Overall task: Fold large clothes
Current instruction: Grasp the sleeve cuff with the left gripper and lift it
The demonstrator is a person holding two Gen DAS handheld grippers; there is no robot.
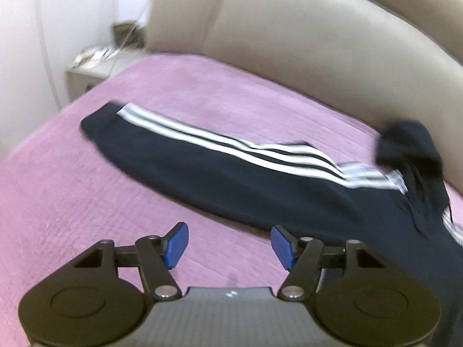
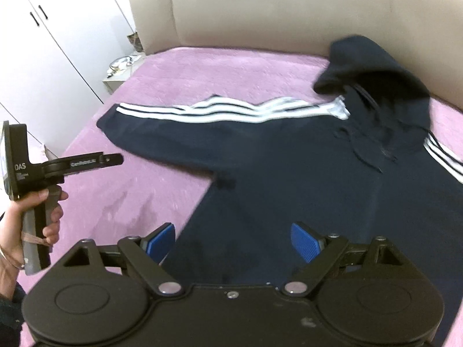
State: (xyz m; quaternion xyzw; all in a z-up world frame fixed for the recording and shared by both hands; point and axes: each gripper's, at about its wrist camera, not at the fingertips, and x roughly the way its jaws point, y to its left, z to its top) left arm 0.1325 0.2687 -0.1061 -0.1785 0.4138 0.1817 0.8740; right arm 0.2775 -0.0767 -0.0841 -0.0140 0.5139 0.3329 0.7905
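A dark navy hoodie point(image 2: 303, 173) with white sleeve stripes lies face up on the pink bedspread point(image 2: 130, 202). Its left sleeve point(image 1: 202, 167) stretches out flat toward the left; its hood point(image 2: 376, 81) lies bunched by the headboard. My left gripper point(image 1: 228, 244) is open and empty, above the bedspread just short of the sleeve's near edge. It also shows in the right wrist view point(image 2: 115, 159), held in a hand at the left. My right gripper point(image 2: 233, 241) is open and empty over the hoodie's lower body.
A beige padded headboard point(image 2: 260, 8) runs along the far side of the bed. A small bedside table point(image 2: 118, 75) with clutter stands at the far left corner. A white wardrobe point(image 2: 43, 43) stands to the left.
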